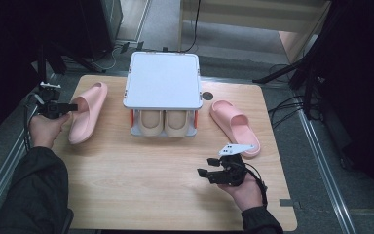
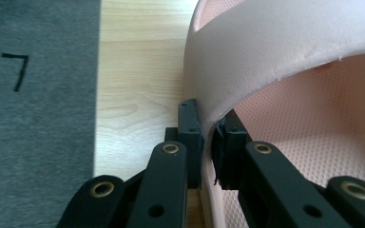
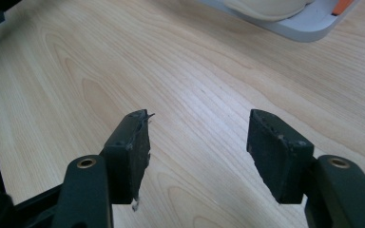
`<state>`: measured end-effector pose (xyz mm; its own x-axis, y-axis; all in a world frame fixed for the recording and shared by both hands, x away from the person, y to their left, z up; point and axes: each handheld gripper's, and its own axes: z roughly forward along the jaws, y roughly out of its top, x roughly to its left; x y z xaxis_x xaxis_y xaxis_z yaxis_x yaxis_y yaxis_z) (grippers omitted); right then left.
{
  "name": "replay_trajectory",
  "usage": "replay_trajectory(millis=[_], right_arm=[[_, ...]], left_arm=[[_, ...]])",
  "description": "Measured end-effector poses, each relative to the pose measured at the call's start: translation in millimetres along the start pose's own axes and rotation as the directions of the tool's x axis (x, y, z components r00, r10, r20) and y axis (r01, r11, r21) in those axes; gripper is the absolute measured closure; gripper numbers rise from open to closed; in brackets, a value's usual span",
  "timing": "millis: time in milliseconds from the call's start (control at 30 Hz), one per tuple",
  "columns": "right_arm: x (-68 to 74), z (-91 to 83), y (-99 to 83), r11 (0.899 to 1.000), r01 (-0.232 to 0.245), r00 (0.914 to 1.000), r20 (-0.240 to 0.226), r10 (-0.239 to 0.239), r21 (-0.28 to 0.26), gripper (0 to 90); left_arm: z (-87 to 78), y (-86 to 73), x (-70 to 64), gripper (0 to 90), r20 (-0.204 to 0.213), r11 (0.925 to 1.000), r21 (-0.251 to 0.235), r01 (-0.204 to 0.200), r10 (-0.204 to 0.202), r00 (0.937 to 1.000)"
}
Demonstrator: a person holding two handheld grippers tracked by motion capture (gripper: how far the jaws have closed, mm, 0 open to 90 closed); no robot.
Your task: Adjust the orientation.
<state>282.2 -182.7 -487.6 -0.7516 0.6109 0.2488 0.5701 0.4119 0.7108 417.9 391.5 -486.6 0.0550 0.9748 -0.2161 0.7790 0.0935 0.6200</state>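
Our left gripper (image 2: 208,142) has its black jaws pinched shut on the edge of the strap of the soft pink foam slipper (image 1: 86,113) at the far left of the pale wooden table (image 1: 146,190), and it's a firm-looking bite. The slipper lies flat, left of the white two-tier shoe rack (image 1: 162,80), well clear of it. Our right gripper (image 1: 203,172) hovers over bare wood near the right, jaws spread wide, holding nothing. Beyond it lies the second pink slipper (image 1: 234,126), untouched. On the rack's lower shelf sit two beige slippers (image 1: 163,123), side by side. So we judge one pair stowed, the pink pair left, top shelf waiting.
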Motion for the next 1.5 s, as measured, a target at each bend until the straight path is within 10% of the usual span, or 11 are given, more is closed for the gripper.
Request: replay_trajectory(millis=[633,1100,1500], right_arm=[[-0.5,7.7,22.1,0.999,0.05,0.9978,-0.042,-0.05,-0.02,40.3],[-3.3,17.8,40.5,0.997,0.062,0.995,-0.076,-0.064,-0.034,40.1],[-5.7,17.9,43.7,0.998,0.058,0.9956,-0.072,-0.061,-0.038,40.5]], left_arm=[[-42.2,-26.1,-22.1,83.5,0.047,0.9985,0.004,-0.055,0.055,0.9974],[-73.0,-68.8,-56.5,82.6,0.138,0.9899,0.036,-0.137,0.131,0.9818],[-86.4,-96.1,-100.9,82.3,0.247,0.9652,0.023,-0.26,0.247,0.937]])
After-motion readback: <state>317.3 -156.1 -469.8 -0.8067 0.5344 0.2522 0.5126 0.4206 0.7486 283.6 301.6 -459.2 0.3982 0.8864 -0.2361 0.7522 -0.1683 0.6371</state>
